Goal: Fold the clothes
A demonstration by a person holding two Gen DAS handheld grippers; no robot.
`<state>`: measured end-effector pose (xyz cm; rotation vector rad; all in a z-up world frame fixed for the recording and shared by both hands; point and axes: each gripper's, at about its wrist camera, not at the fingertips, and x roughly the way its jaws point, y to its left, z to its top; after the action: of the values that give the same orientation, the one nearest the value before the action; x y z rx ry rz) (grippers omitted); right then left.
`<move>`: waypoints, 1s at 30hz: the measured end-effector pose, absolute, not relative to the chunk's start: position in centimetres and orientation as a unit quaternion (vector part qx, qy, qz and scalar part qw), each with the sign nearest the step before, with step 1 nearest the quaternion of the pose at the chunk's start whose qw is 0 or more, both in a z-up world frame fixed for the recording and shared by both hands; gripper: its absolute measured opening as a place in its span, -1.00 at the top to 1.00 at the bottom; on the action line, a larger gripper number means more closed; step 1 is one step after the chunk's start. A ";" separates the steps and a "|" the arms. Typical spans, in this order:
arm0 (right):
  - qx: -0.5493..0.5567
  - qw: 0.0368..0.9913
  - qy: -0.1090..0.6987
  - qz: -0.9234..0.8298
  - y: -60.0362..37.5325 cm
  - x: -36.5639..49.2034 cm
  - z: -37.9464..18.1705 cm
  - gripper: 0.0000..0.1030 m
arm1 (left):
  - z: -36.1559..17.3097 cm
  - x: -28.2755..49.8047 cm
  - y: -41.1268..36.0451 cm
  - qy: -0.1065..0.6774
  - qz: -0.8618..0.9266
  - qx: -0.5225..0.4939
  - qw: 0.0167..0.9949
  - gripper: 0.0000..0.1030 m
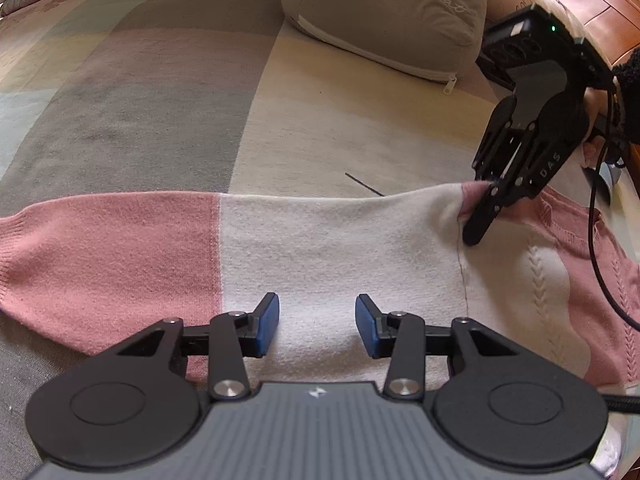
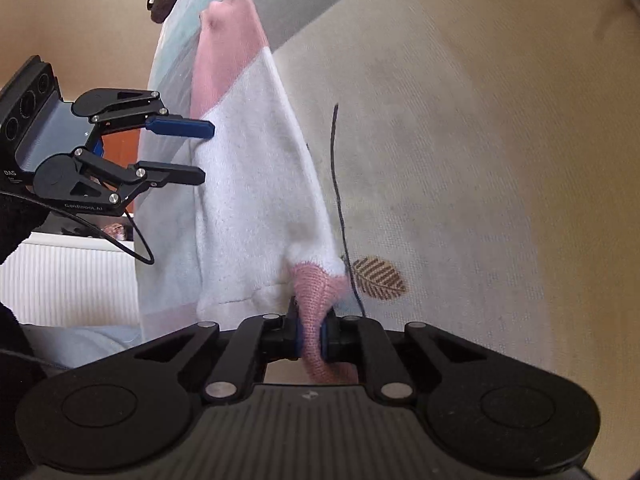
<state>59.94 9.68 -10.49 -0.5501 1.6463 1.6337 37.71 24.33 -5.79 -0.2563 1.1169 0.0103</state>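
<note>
A pink and white knit sweater [image 1: 320, 248] lies spread across the bed, its sleeve stretching left with a pink cuff end. My left gripper [image 1: 317, 326] hovers just above the white part of the sleeve, jaws open, nothing between the blue pads. My right gripper [image 1: 480, 216] pinches the sweater's far edge where sleeve meets body. In the right wrist view the right gripper [image 2: 311, 338] is shut on a pink fold of the sweater [image 2: 256, 184], and the left gripper [image 2: 202, 152] stands open over the white sleeve.
The bedspread [image 1: 140, 92] has pink, grey and cream blocks. A beige cushion [image 1: 384, 12] lies at the far side. A brown wooden piece [image 1: 600, 12] stands at the far right. A black cable [image 1: 596, 240] trails over the sweater's pink body. A white radiator [image 2: 68, 280] shows in the right wrist view.
</note>
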 end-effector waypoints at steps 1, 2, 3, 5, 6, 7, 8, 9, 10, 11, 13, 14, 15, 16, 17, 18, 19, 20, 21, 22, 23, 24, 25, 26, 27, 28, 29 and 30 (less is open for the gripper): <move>-0.209 0.382 0.638 0.635 9.6 60.4 -10.0 0.79 | -5.8 37.9 24.2 0.530 0.004 -0.120 0.840 0.17; -0.204 0.391 0.634 0.635 9.5 61.0 -9.5 0.79 | -5.7 38.0 24.2 0.528 0.002 -0.120 0.841 0.17; -0.203 0.402 0.630 0.633 9.5 61.7 -9.2 0.80 | -5.6 38.2 24.1 0.527 0.000 -0.121 0.841 0.17; -0.205 0.420 0.624 0.626 9.4 63.3 -8.8 0.80 | -5.5 38.4 24.0 0.523 -0.003 -0.124 0.843 0.17; -0.206 0.429 0.623 0.621 9.5 63.9 -8.7 0.80 | -5.4 38.5 24.0 0.523 -0.004 -0.125 0.843 0.17; -0.203 0.438 0.623 0.616 9.7 64.7 -8.9 0.80 | -5.5 38.6 24.0 0.522 -0.005 -0.127 0.844 0.17; -0.198 0.447 0.624 0.609 9.7 65.2 -9.1 0.80 | -5.5 38.7 23.9 0.522 -0.004 -0.128 0.843 0.17; -0.193 0.452 0.629 0.602 9.8 65.5 -9.5 0.80 | -5.6 38.8 23.9 0.522 -0.003 -0.128 0.843 0.17; -0.187 0.455 0.636 0.595 9.7 65.6 -10.0 0.80 | -5.6 38.7 23.8 0.522 -0.003 -0.128 0.843 0.17; -0.180 0.456 0.644 0.587 9.7 65.5 -10.6 0.80 | -5.6 38.6 23.8 0.523 -0.002 -0.128 0.843 0.17; -0.165 0.462 0.650 0.581 9.5 65.2 -10.9 0.78 | -5.6 38.3 23.7 0.523 -0.002 -0.127 0.843 0.17; -0.161 0.467 0.649 0.579 9.5 65.0 -10.9 0.74 | -5.6 38.1 23.7 0.524 -0.002 -0.126 0.842 0.17; -0.162 0.472 0.645 0.579 9.4 64.7 -10.7 0.62 | -5.7 37.9 23.8 0.525 -0.001 -0.125 0.842 0.17; -0.167 0.481 0.637 0.579 9.4 64.5 -10.4 0.57 | -5.7 37.7 23.8 0.526 -0.001 -0.125 0.842 0.17; -0.172 0.488 0.630 0.579 9.4 64.3 -10.0 0.51 | -5.7 37.5 23.8 0.526 -0.001 -0.124 0.841 0.17; -0.176 0.493 0.626 0.577 9.4 64.3 -9.8 0.45 | -5.7 37.3 23.8 0.526 0.000 -0.123 0.841 0.17; -0.178 0.500 0.623 0.575 9.3 64.5 -9.6 0.42 | -5.6 37.2 23.9 0.526 0.001 -0.123 0.841 0.17; -0.181 0.507 0.619 0.573 9.2 64.7 -9.4 0.37 | -5.6 37.2 24.0 0.525 0.002 -0.124 0.842 0.17; -0.181 0.512 0.615 0.571 9.2 64.8 -9.1 0.31 | -5.5 37.2 24.1 0.523 0.004 -0.125 0.843 0.17; -0.181 0.519 0.611 0.570 9.1 64.8 -8.8 0.29 | -5.4 37.1 24.2 0.522 0.005 -0.126 0.844 0.17; -0.178 0.528 0.606 0.568 9.0 64.9 -8.4 0.25 | -5.4 37.0 24.2 0.520 0.005 -0.128 0.845 0.17; -0.170 0.538 0.601 0.566 8.8 65.0 -8.0 0.16 | -5.3 37.0 24.2 0.518 0.005 -0.128 0.846 0.17; -0.161 0.547 0.597 0.564 8.4 65.3 -7.5 0.13 | -5.2 36.9 24.2 0.516 0.004 -0.126 0.847 0.17; -0.152 0.554 0.595 0.562 7.7 65.8 -7.0 0.10 | -5.2 36.8 24.1 0.515 0.002 -0.124 0.848 0.17; -0.147 0.562 0.593 0.557 7.1 66.1 -6.6 0.09 | -5.0 36.7 24.0 0.513 0.001 -0.122 0.849 0.17; -0.148 0.571 0.592 0.550 6.4 66.3 -6.4 0.09 | -4.9 36.7 24.0 0.512 0.000 -0.120 0.851 0.17; -0.150 0.578 0.592 0.541 5.7 66.5 -6.2 0.09 | -4.7 36.6 23.9 0.510 -0.003 -0.120 0.852 0.17; -0.158 0.584 0.595 0.530 4.9 66.7 -6.2 0.09 | -4.6 36.6 23.8 0.509 -0.005 -0.120 0.853 0.17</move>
<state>66.66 4.86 -6.22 -0.3685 1.3882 1.2364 36.58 23.79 -4.56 -0.2521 1.0706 -0.0106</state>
